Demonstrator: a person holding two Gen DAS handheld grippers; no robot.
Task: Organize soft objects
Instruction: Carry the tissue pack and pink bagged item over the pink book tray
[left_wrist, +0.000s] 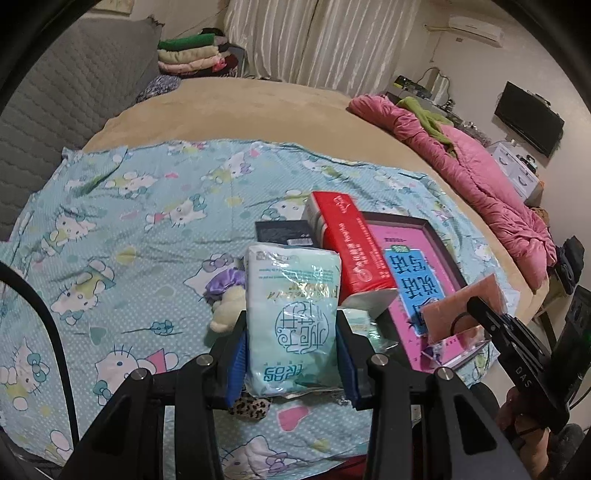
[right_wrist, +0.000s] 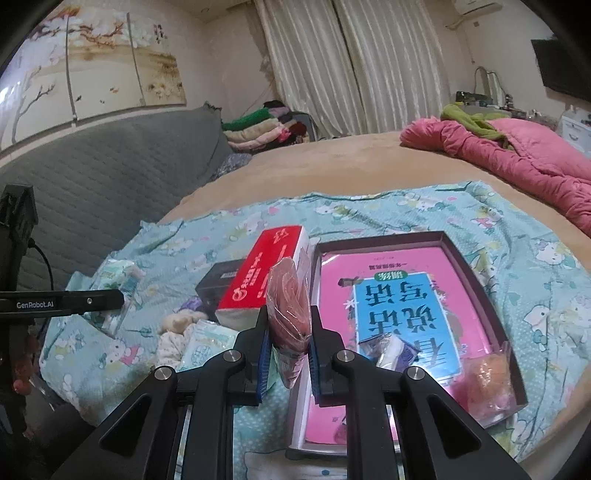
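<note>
Left tongs (left_wrist: 291, 332) clench a tissue pack (left_wrist: 293, 314) across its middle, raised above the bed; right tongs (right_wrist: 290, 332) pinch a pink packet (right_wrist: 290, 314) beside the tray (right_wrist: 480, 258). Both look light, squashy, film-wrapped and slippery, so a mid-body grip seems best.

Left gripper (left_wrist: 291, 332) jaws clamped on load, right gripper (right_wrist: 288, 338) jaws likewise clamped

A tan bed (left_wrist: 229, 103) carries a blue cartoon-print sheet (left_wrist: 122, 221) and a crumpled pink quilt (left_wrist: 480, 177).
</note>
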